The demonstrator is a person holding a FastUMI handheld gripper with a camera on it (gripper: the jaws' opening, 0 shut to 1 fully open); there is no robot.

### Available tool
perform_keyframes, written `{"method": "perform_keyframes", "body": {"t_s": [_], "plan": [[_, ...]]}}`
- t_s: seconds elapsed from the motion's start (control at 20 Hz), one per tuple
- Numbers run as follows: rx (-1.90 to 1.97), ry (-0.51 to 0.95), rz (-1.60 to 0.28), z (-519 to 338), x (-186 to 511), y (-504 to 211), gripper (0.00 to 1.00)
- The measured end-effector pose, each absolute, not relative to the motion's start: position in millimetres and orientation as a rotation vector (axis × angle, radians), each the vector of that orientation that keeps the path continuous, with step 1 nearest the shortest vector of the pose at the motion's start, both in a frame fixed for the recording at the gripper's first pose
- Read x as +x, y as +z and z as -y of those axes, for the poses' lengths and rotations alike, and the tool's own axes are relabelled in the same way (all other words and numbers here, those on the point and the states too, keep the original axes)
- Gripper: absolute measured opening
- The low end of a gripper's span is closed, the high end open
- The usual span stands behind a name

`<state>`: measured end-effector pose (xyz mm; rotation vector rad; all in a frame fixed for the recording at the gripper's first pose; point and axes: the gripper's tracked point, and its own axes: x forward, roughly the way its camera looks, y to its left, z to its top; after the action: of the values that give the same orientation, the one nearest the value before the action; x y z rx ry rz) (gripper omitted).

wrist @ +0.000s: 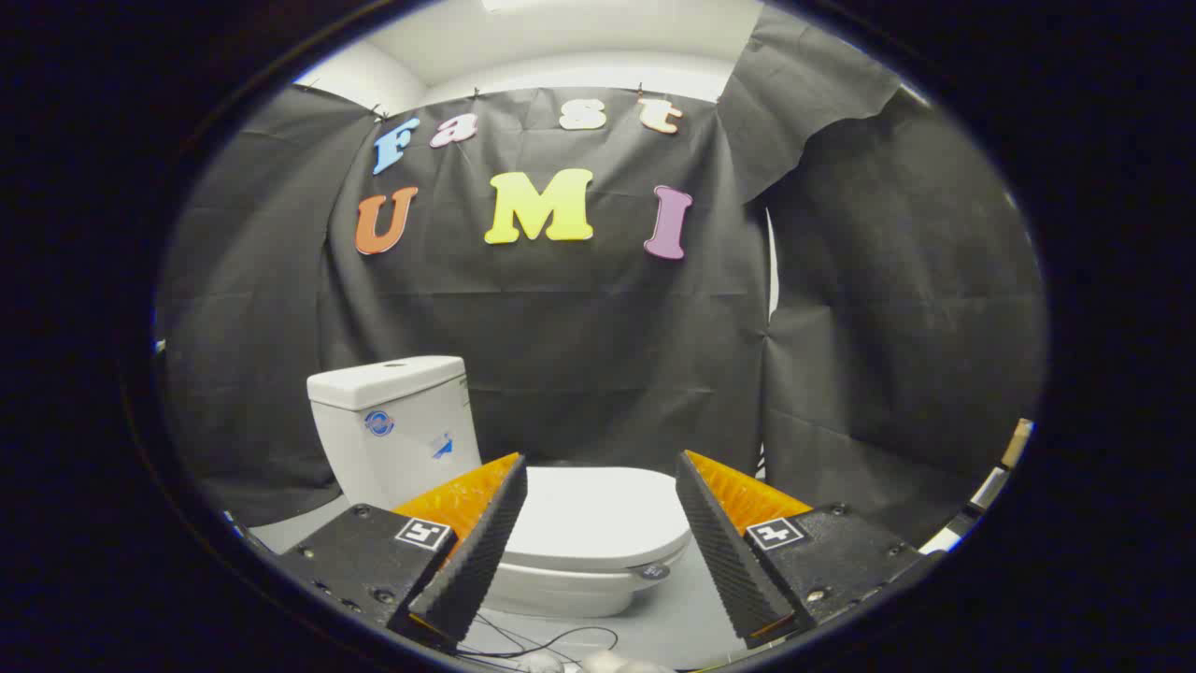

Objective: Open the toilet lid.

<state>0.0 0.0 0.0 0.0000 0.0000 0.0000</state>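
So the black cloth wall point(598, 355) takes up most of the booth, hanging in creased panels behind everything, with a strip of white ceiling point(561, 37) above it. In front of that sits the white toilet point(561, 561) on a pale grey floor point(691, 617), angled so its tank point(397, 430) is off toward the left finger's side and the bowel end points the other way. The toilet lid point(598, 514) is down flat, closed over the seat, and it sits right in the gap between the two fingers, a bit beyond their tips. The gripper point(601, 467) is spread wide, holding nothing, not touching the toilet at all. Its fingers point(476, 551) are black ribbed wedges with orange backs, each on a black block with a little square marker. Smallest stuff: a couple of stickers on the tank front, and some thin dark cables point(551, 645) trailing on the floor just below the fingers.
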Motion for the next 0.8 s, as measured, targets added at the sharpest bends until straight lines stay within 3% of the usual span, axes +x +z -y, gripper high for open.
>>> {"method": "perform_keyframes", "body": {"t_s": [0.8], "plan": [[0.018, 0.026, -0.002, -12.2, 7.1, 5.6, 1.0]]}}
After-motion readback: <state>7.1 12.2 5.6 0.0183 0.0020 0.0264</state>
